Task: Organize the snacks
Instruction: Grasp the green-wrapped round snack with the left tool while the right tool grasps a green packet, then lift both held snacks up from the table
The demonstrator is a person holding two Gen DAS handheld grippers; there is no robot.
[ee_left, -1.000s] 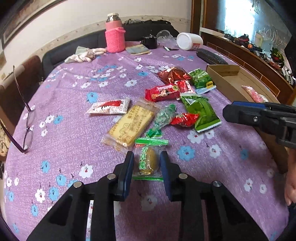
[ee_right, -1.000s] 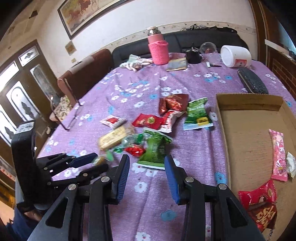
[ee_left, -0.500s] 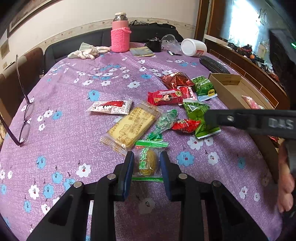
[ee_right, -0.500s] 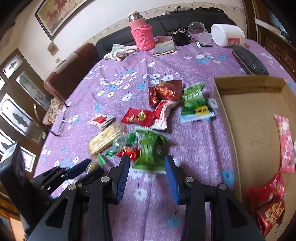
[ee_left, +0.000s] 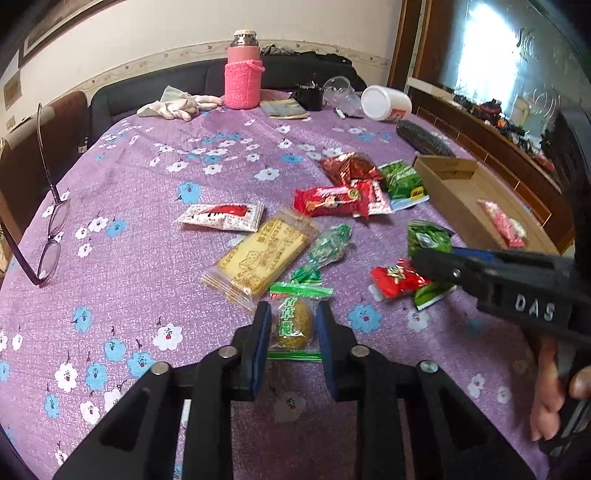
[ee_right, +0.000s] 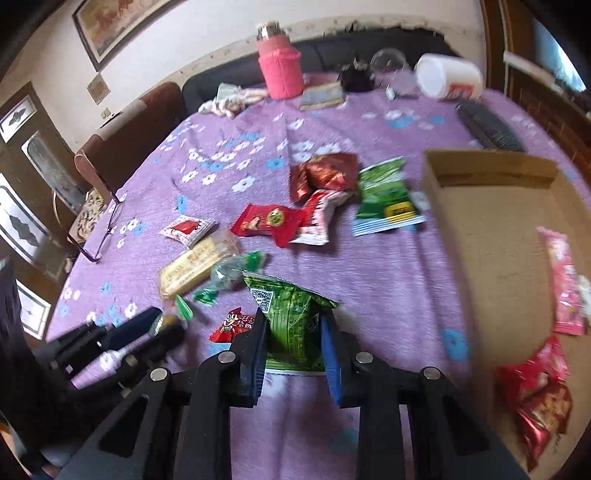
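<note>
Left gripper (ee_left: 292, 325) jaws just closed, pinching clear-wrapped cake (ee_left: 293, 322). Right gripper (ee_right: 294, 334) jaws just closed, gripping green packet (ee_right: 295, 321) on tabletop (ee_right: 388, 273).

This is someone's living or dining room at home: a tabletop (ee_left: 155, 229) under a purple flowered cloth, a dark sofa (ee_left: 155, 99) along the wall, a framed painting (ee_right: 110, 26) hung above, a pink knit-sleeved flask (ee_left: 243, 70), reading glasses (ee_left: 50, 236), and loose snack packets (ee_left: 332, 201).
</note>
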